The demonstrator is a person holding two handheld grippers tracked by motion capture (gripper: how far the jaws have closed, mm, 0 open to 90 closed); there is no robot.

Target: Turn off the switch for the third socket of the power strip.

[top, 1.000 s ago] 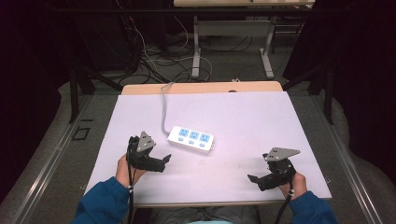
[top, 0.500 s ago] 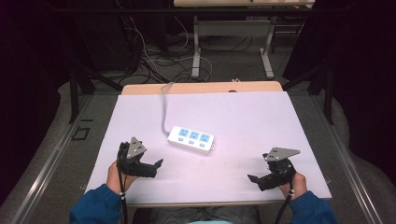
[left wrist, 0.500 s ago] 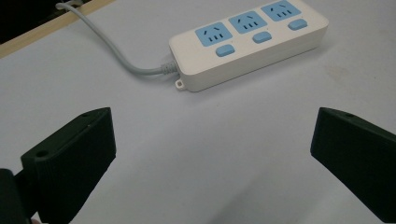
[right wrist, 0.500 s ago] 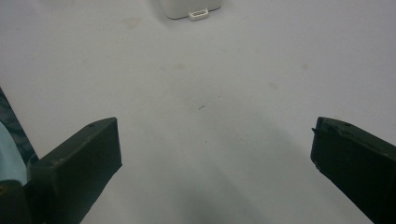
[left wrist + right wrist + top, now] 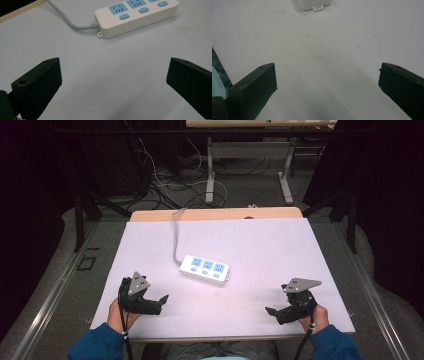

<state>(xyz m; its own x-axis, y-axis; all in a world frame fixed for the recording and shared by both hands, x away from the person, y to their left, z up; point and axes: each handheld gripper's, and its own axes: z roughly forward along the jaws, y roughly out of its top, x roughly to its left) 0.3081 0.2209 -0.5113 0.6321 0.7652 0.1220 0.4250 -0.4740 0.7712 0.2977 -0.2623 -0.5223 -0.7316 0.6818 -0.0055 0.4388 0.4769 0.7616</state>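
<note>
Tongs near the counter's front edge: left tongs (image 5: 159, 301) and right tongs (image 5: 272, 312), jaws spread wide, holding nothing. Beyond, mid-counter (image 5: 260, 250), white power strip (image 5: 205, 268) with blue sockets, closer to the left, grey cord (image 5: 174, 237) trailing off the far edge. Best approached square across the narrow body, clear of the buttons. No legible brand or writing.

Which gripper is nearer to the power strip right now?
Left. The left gripper sits just short of the power strip, toward its cord end. The right gripper sits farther off, near the table's front right.
</note>
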